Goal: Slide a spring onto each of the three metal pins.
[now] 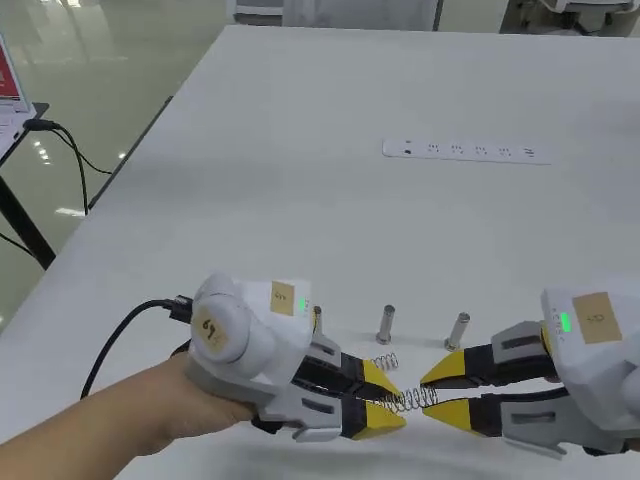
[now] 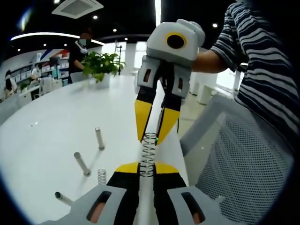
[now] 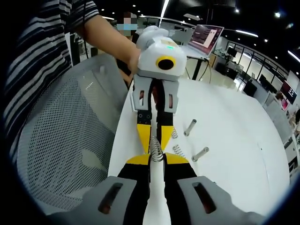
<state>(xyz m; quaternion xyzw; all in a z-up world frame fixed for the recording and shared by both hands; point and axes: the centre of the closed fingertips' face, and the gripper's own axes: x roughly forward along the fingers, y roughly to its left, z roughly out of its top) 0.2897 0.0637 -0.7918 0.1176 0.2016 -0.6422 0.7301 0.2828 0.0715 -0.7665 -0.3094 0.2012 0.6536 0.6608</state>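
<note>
**A:** Head view: what did the grippers hold?

**B:** The left gripper (image 1: 390,400) had its yellow-tipped fingers (image 1: 376,375) pinched on one end of a thin coiled metal spring (image 1: 408,400), at the near edge of the white table (image 1: 350,200). The right gripper (image 1: 432,395) had its fingers (image 1: 452,370) close around the other end; I could not tell if they gripped it.

**A:** And the pins?

**B:** Just behind, three short silver metal pins (image 1: 386,323) stood upright, with a second loose spring (image 1: 385,361) lying near them.

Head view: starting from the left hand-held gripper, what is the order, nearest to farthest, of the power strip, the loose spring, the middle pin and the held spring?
1. held spring, between the jaws of the left hand-held gripper
2. loose spring, just beyond the tips
3. middle pin, upright behind that
4. power strip, far across the table
</note>
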